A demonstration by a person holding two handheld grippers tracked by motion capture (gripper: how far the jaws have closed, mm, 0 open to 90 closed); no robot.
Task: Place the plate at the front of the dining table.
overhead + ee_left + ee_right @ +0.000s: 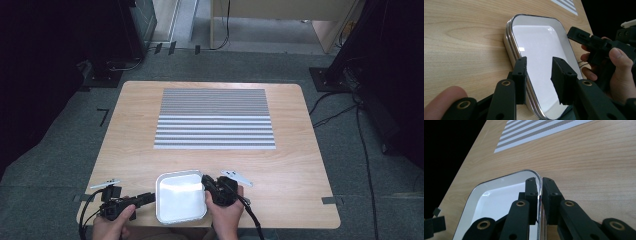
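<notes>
A shallow white tray with a shiny metal rim [180, 200] lies at the table's near edge. My left gripper [152, 196] is at its left side. In the left gripper view the tray [536, 37] runs between the jaws of the left gripper [539, 61]. One jaw stands outside the rim and one over the white inside, with a wide gap and neither pad pressing. My right gripper [204, 180] is at the tray's far right corner. In the right gripper view the right gripper [539, 181] is shut on the thin rim of the tray [499, 192].
A grey-and-white striped mat [215, 119] covers the far middle of the wooden table [300, 165]. The tray sits close to the table's front edge. Dark stands and cables are on the floor around the table.
</notes>
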